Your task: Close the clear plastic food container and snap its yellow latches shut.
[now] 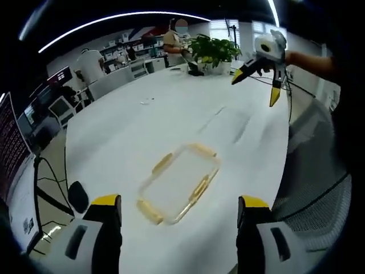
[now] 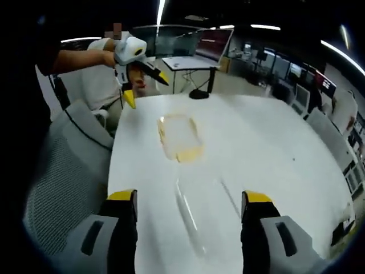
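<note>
A clear rectangular container part with yellow latches (image 1: 179,182) lies flat on the white table (image 1: 131,131), just beyond my left gripper (image 1: 178,208), whose jaws stand wide open with nothing between them. The same part (image 2: 179,137) sits mid-table in the right gripper view. A second clear plastic piece (image 2: 197,214), faint and hard to make out, lies apart from it right in front of my open right gripper (image 2: 188,208); it shows dimly (image 1: 231,123) farther up the table. Each gripper is held in the air and seen by the other: right (image 1: 256,88), left (image 2: 145,91), both open.
A potted plant (image 1: 214,51) stands at the table's far end. Grey mesh office chairs (image 2: 63,171) (image 1: 325,194) crowd the near table edge. A person's sleeve (image 1: 311,63) reaches in. Other desks with monitors (image 2: 197,48) stand beyond.
</note>
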A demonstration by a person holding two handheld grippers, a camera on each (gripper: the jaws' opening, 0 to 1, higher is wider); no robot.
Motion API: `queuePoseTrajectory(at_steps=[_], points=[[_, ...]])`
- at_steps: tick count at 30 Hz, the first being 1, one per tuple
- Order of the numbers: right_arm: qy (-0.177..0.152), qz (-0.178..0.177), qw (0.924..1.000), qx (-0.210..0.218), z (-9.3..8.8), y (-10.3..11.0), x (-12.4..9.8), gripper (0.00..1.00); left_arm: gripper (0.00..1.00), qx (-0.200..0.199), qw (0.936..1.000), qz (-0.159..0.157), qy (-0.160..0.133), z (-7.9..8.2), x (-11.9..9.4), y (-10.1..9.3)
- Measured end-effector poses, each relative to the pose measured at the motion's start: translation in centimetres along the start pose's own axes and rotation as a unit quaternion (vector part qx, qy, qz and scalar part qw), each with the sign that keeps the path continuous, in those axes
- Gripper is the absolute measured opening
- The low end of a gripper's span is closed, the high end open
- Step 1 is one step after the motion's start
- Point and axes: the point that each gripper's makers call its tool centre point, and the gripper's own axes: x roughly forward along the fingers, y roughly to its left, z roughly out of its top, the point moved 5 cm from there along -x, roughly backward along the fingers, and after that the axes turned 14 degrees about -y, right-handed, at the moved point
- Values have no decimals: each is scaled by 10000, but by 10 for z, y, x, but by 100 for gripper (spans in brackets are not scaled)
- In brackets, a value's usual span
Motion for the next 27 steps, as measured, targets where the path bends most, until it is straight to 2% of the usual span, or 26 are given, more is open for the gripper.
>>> queuePoseTrajectory(at_steps=[13,27], points=[[144,448,9984,-311,13,-5,40,67,75,386,9984,-297,281,-10,12,15],[420,822,9940,-578,18,-11,81,62,67,750,9927,-702,624,-23,33,27]])
